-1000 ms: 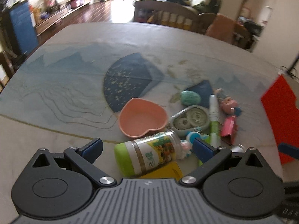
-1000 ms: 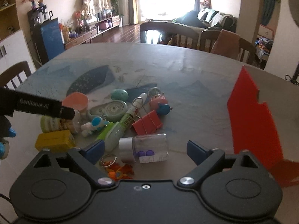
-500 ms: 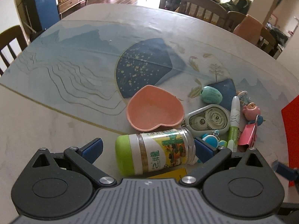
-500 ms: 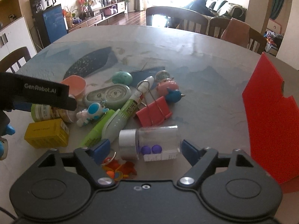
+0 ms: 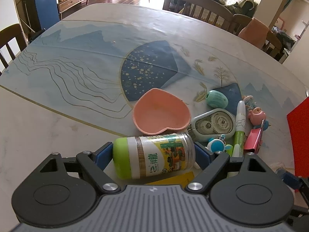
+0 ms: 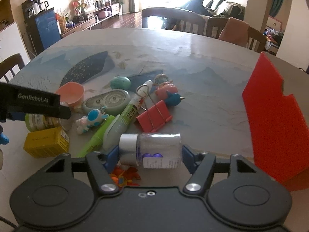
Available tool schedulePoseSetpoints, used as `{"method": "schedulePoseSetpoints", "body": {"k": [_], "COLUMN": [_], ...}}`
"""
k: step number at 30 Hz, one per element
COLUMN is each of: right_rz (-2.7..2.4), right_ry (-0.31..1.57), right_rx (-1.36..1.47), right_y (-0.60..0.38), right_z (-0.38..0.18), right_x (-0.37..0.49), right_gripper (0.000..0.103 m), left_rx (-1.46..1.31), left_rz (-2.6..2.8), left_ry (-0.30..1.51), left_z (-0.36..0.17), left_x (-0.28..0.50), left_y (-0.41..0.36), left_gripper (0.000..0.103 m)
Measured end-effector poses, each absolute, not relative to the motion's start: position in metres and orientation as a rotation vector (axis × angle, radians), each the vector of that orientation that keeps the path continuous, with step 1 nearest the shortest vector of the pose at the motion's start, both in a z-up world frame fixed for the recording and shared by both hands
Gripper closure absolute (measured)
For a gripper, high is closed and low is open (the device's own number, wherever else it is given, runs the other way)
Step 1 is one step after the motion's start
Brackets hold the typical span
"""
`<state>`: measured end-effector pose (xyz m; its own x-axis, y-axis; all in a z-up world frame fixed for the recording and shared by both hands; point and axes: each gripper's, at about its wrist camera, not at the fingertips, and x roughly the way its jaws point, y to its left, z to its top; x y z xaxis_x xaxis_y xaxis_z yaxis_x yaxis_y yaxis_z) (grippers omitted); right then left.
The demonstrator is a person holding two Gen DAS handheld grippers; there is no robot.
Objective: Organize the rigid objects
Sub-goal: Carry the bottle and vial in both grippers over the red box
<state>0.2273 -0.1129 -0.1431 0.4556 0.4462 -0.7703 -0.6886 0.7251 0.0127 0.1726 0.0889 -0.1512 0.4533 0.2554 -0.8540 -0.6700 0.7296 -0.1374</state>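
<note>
A toothpick jar (image 5: 154, 158) with a green cap lies on its side on the table. My left gripper (image 5: 152, 153) is closing on it, and its blue pads touch the cap and the base. In the right wrist view a clear vial (image 6: 156, 150) with a silver cap and purple pills also lies on its side. My right gripper (image 6: 149, 153) is closing on it lengthwise, one pad against the cap and the other against the bottom. Both containers rest on the table.
Just beyond lie a pink heart dish (image 5: 160, 114), a correction tape (image 5: 212, 125), a teal egg (image 5: 216, 98), a marker (image 5: 239, 127), a yellow box (image 6: 46, 143), a red binder clip (image 6: 154, 118) and small toys. A red folder (image 6: 274, 116) stands at the right. Chairs ring the table.
Both grippers have narrowed from wide open until their pads meet the ends of the jar and the vial. The left view has tilted down and come nearer the jar.
</note>
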Motion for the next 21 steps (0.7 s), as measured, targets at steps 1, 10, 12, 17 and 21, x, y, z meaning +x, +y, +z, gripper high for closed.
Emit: {"method": "schedulePoseSetpoints", "body": {"k": [1, 10, 12, 17, 21], "right_rz": [0.711, 0.679, 0.667, 0.632, 0.596], "right_ry": [0.838, 0.801, 0.792, 0.753, 0.733], "right_rx": [-0.315, -0.239, -0.222, -0.187, -0.159], "right_y": [-0.114, -0.125, -0.129, -0.140, -0.153], "right_z": [-0.140, -0.103, -0.093, -0.066, -0.046], "right_x": [0.225, 0.196, 0.188, 0.170, 0.162], "right_gripper": [0.036, 0.036, 0.036, 0.036, 0.036], "left_rx": [-0.497, -0.431, -0.412, -0.362, -0.324], "left_rz": [0.599, 0.521, 0.488, 0.397, 0.309], "left_ry": [0.935, 0.876, 0.863, 0.828, 0.805], "left_z": [-0.150, -0.115, -0.104, -0.077, -0.056], "left_x": [0.171, 0.144, 0.137, 0.123, 0.117], "left_y": [0.089, 0.082, 0.079, 0.068, 0.056], "left_gripper": [0.015, 0.015, 0.015, 0.015, 0.015]}}
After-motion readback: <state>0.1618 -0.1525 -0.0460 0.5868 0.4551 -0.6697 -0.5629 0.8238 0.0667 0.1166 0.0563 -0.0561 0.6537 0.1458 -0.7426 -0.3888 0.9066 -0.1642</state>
